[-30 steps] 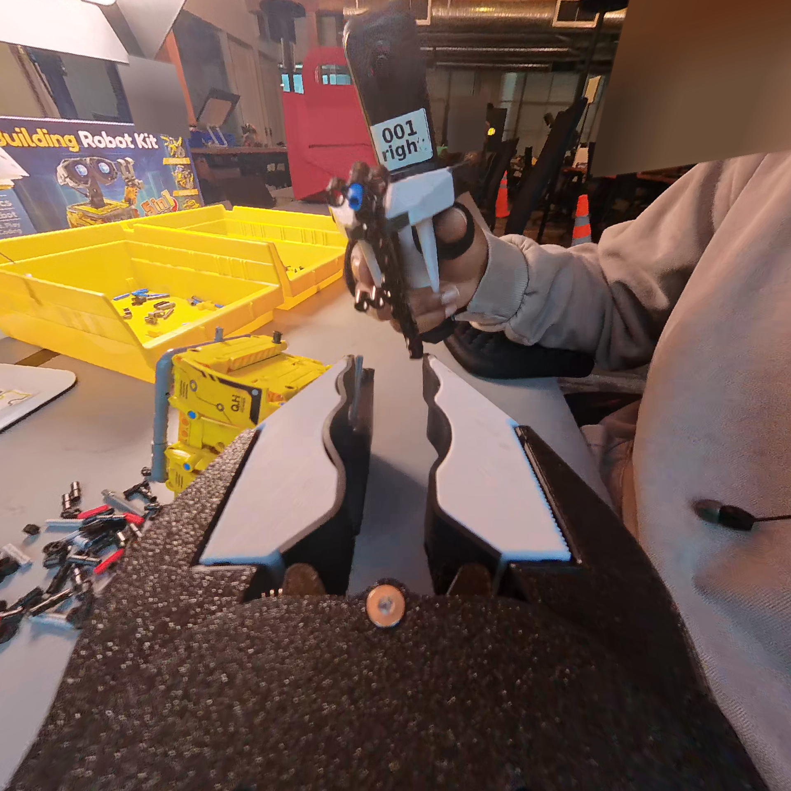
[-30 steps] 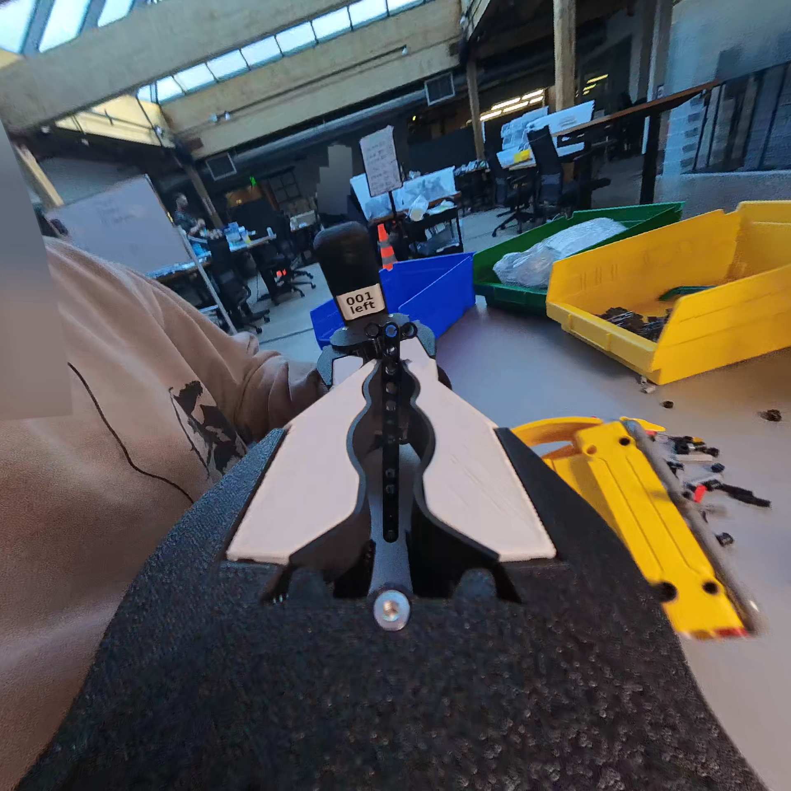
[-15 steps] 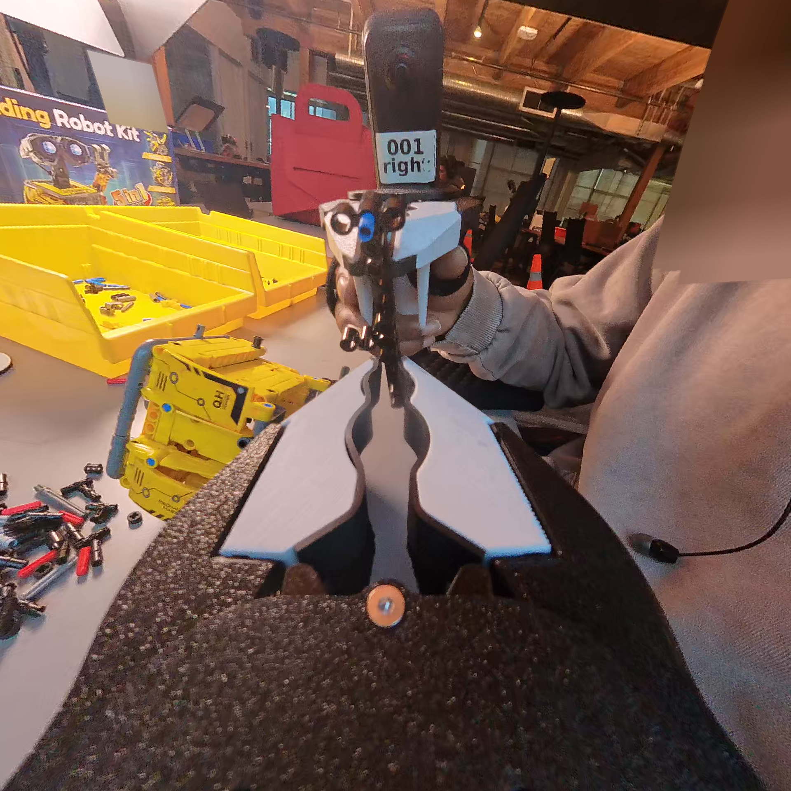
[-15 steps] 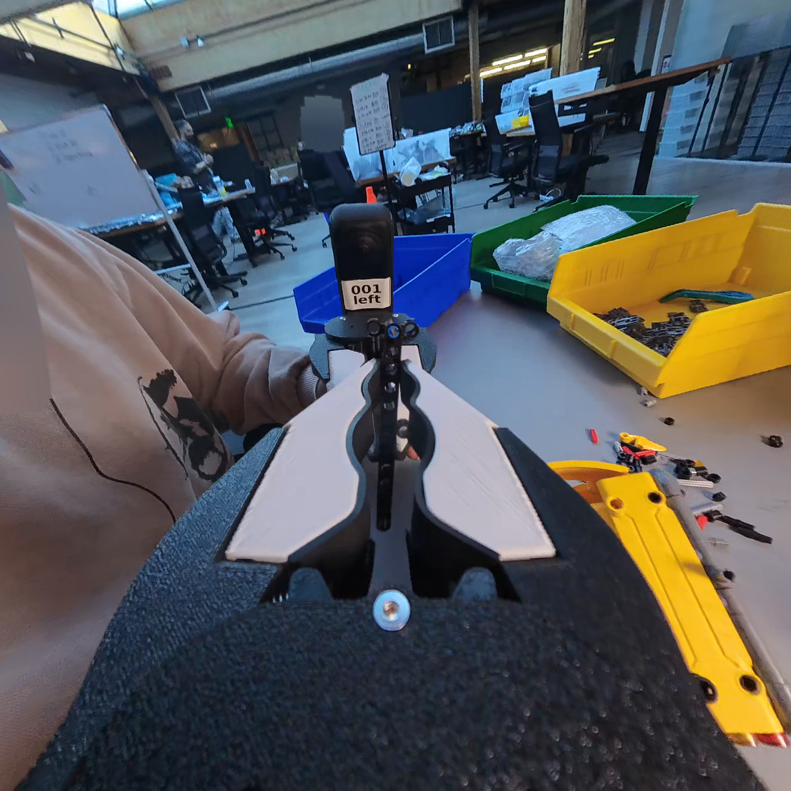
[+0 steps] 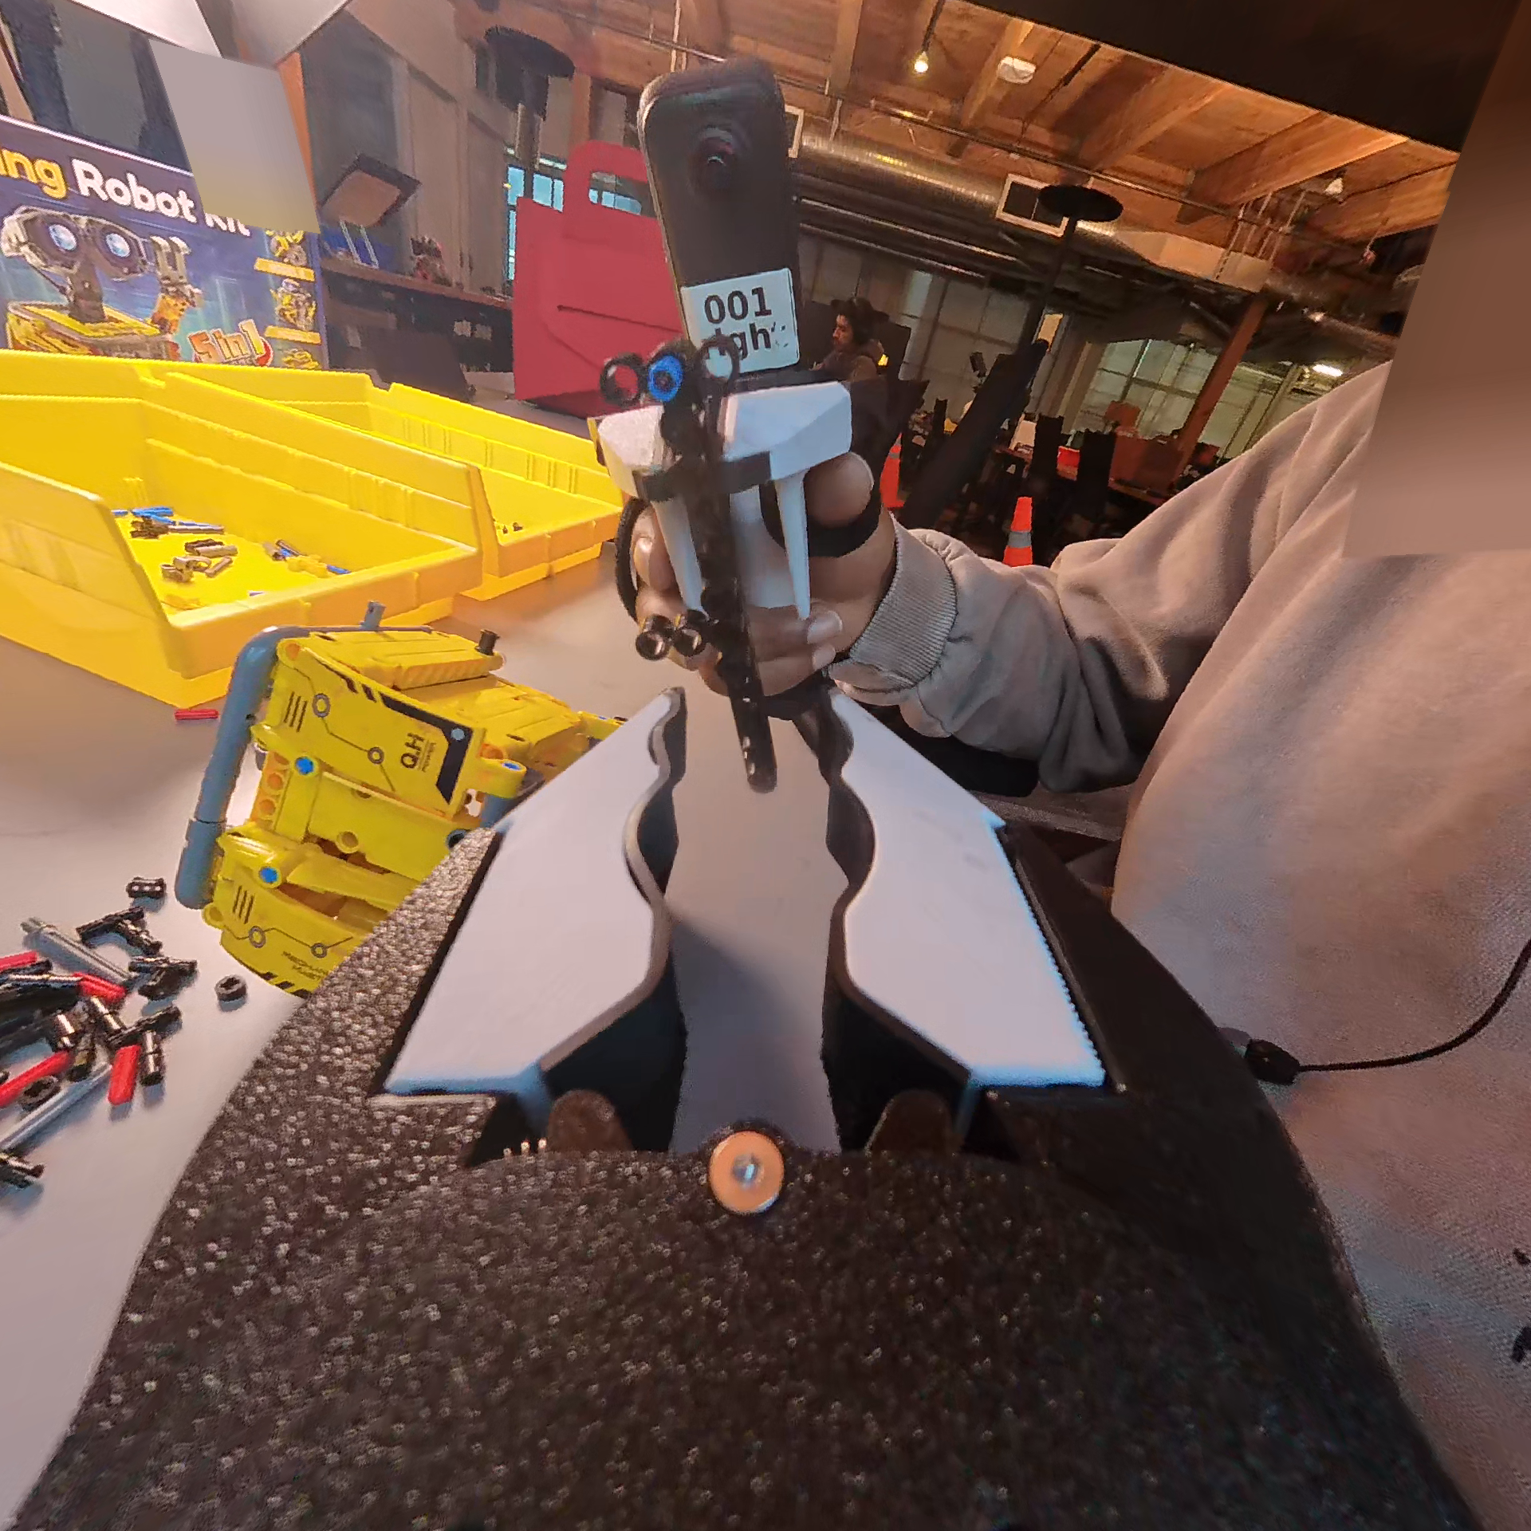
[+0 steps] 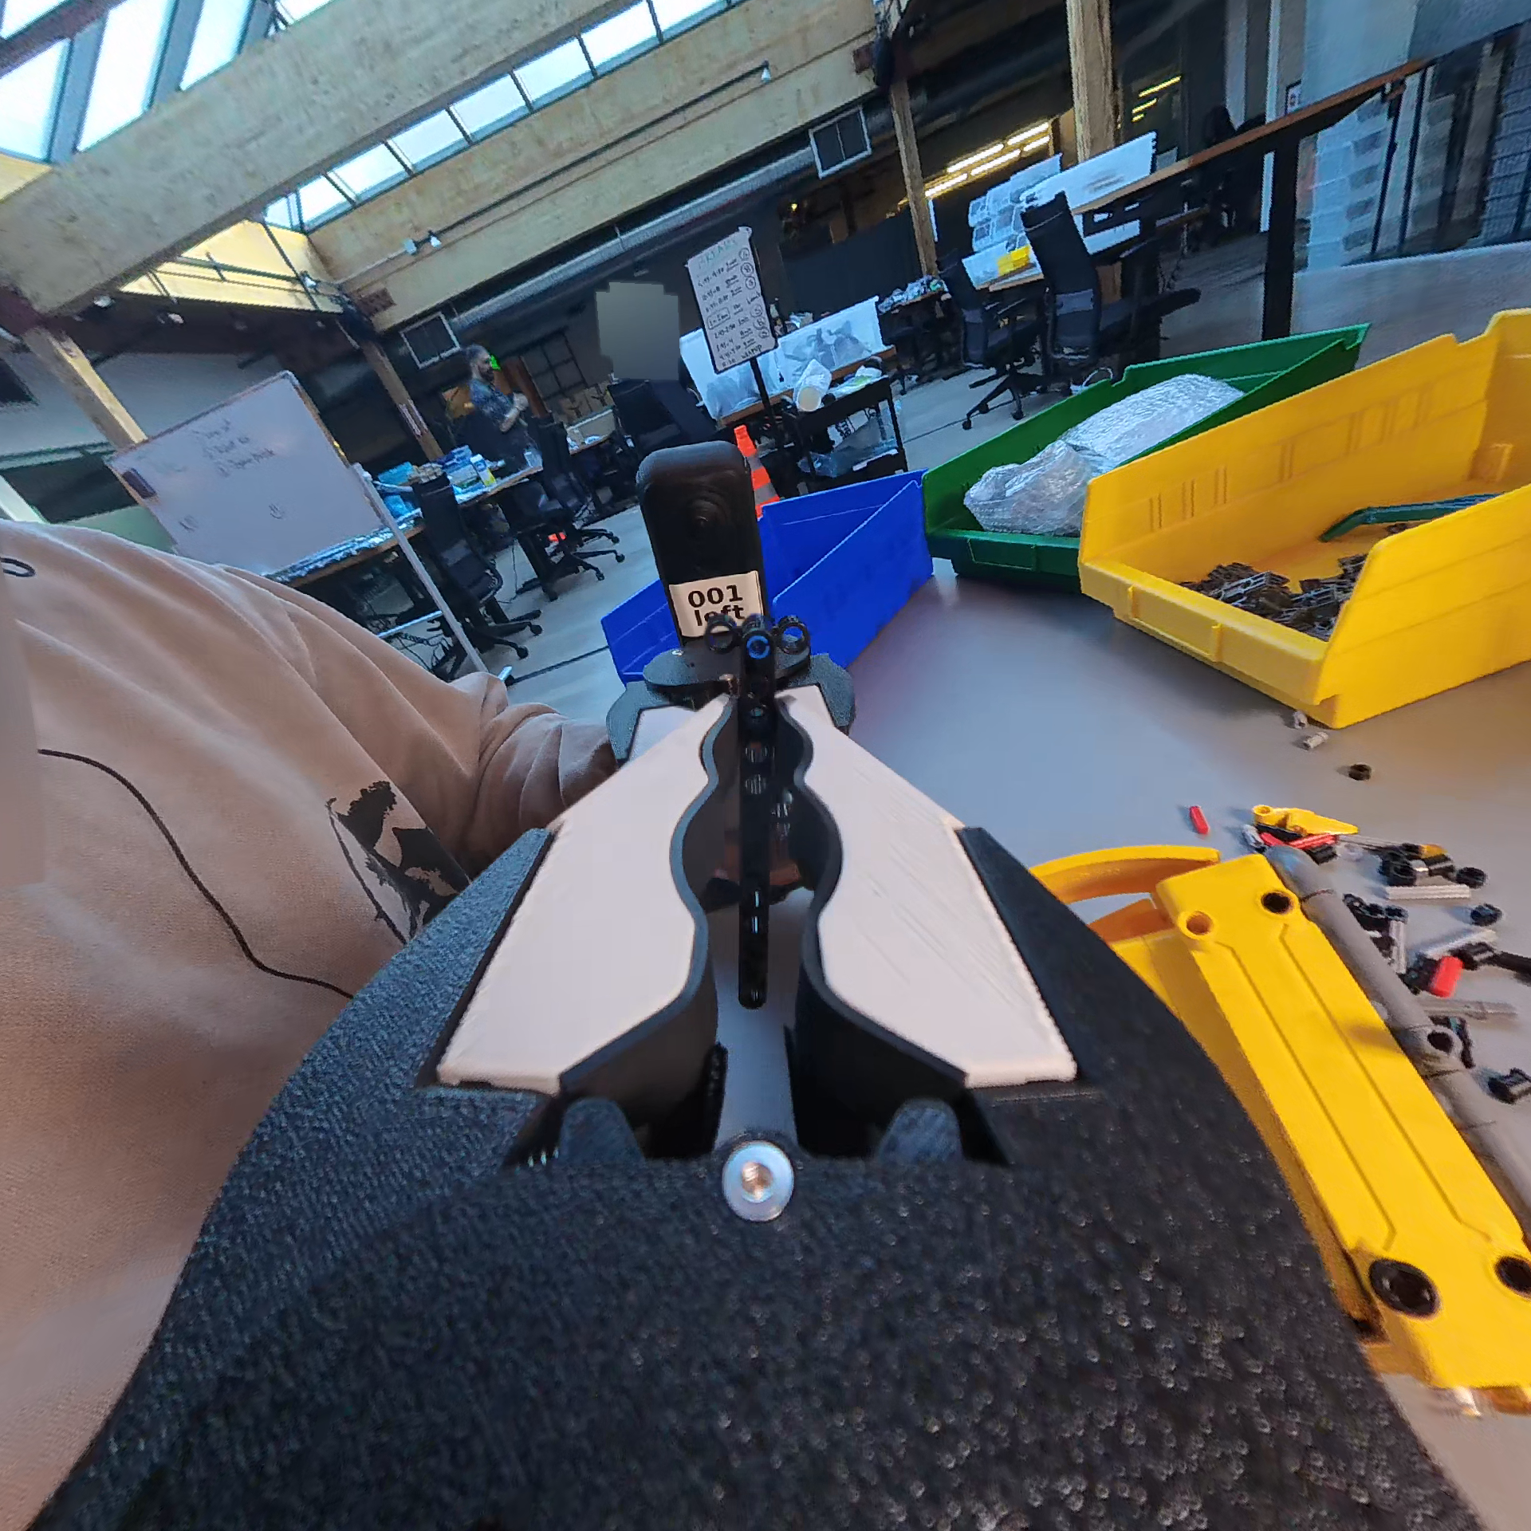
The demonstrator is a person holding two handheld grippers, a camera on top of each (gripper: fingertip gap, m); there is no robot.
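Note:
My right gripper (image 6: 754,714) is shut on a long black holed beam (image 6: 752,870), held upright between its pads. A short cross piece with a blue pin (image 6: 754,646) sits at the beam's far end. In the left wrist view the right gripper (image 5: 729,530) holds the same beam (image 5: 729,596) above the table, with two black pins (image 5: 671,638) sticking out of its side. My left gripper (image 5: 755,717) is open. The beam's lower end stands between its fingertips, with a gap on each side.
A yellow brick-built model (image 5: 348,787) lies on the grey table (image 5: 99,795), also in the right wrist view (image 6: 1309,1077). Loose black and red pieces (image 5: 74,1019) lie beside it. Yellow bins (image 5: 248,514) (image 6: 1325,538), a blue bin (image 6: 837,555) and a green bin (image 6: 1118,464) stand around.
My left gripper, open a second ago, closed on the beam's lower end and has opened off it again. The right gripper has kept its grip on the beam.

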